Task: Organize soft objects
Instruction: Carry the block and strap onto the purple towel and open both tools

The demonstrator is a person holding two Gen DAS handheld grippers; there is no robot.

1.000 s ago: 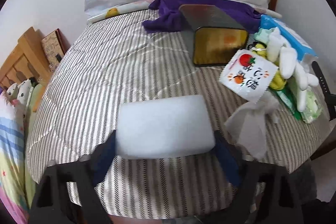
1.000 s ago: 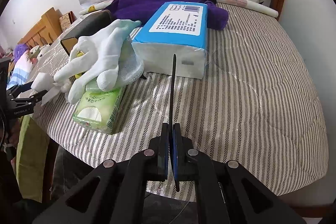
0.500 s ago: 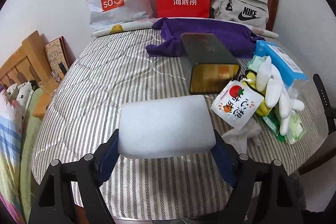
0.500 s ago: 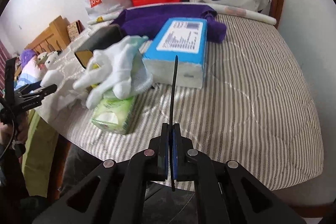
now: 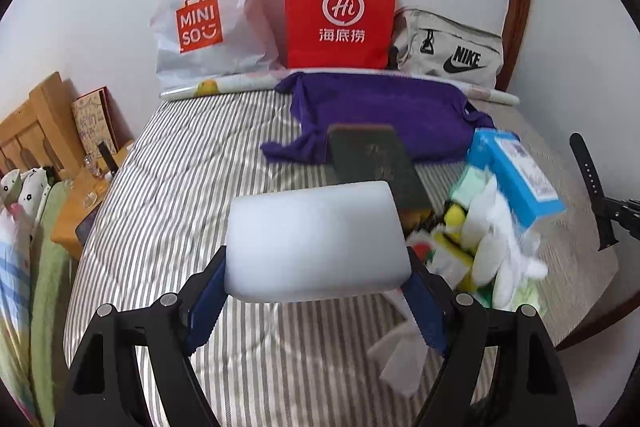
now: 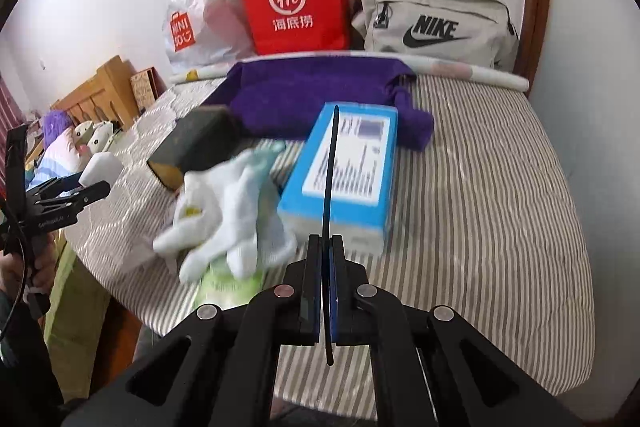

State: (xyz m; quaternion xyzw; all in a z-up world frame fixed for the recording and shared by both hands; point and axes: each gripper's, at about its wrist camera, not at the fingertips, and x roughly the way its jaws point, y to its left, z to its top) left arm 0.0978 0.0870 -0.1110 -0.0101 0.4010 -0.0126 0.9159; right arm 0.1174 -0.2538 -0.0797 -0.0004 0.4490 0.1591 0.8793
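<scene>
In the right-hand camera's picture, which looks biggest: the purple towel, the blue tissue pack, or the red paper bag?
1. purple towel
2. blue tissue pack and red paper bag: too alike to rank, and the pack lies nearer the camera.

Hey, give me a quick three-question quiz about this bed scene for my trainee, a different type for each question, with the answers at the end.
1. Multiple choice: what is between the fingers of the left gripper? A) a shoe B) a white foam block C) a cup
2. True or false: the right gripper stands wide open with nothing in it.
3. Short answer: what colour is the cloth lying in front of the red paper bag?
Key: 1 B. 2 False: it is shut on a thin black strap. 3 Purple.
</scene>
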